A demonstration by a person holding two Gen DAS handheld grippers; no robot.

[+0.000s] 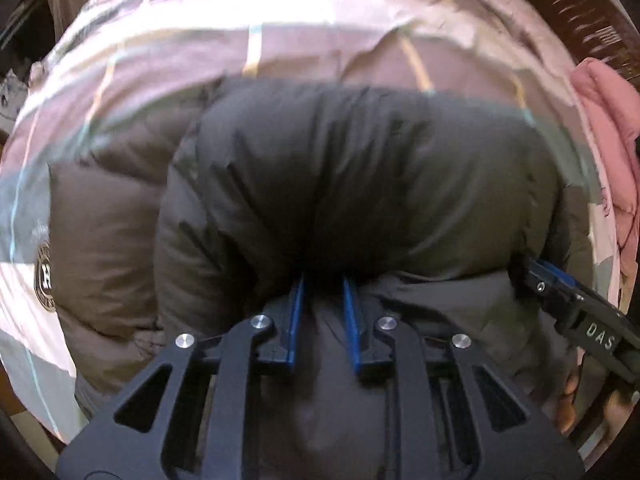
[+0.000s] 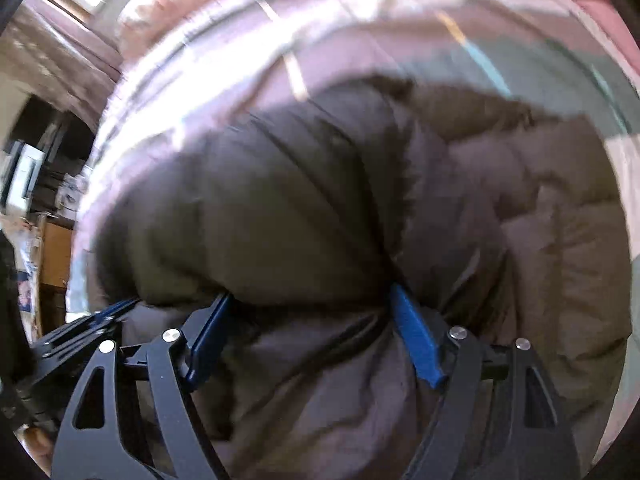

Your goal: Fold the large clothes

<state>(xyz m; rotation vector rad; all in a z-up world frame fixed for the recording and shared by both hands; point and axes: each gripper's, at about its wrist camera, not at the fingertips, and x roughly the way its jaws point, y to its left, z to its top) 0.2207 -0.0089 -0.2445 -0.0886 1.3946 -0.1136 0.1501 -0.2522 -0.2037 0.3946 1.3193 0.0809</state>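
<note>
The dark puffer jacket (image 1: 360,184) fills the middle of both views on a pink plaid bedspread (image 1: 248,32), and its slick, springy bulge may slip free and unroll, since the left gripper (image 1: 323,280) pinches only a thin tuck between nearly clenched jaws. The right gripper (image 2: 308,300) points steeply down at lower centre, jaws wide astride a thick fold; whether its pads bite I cannot tell.
</note>
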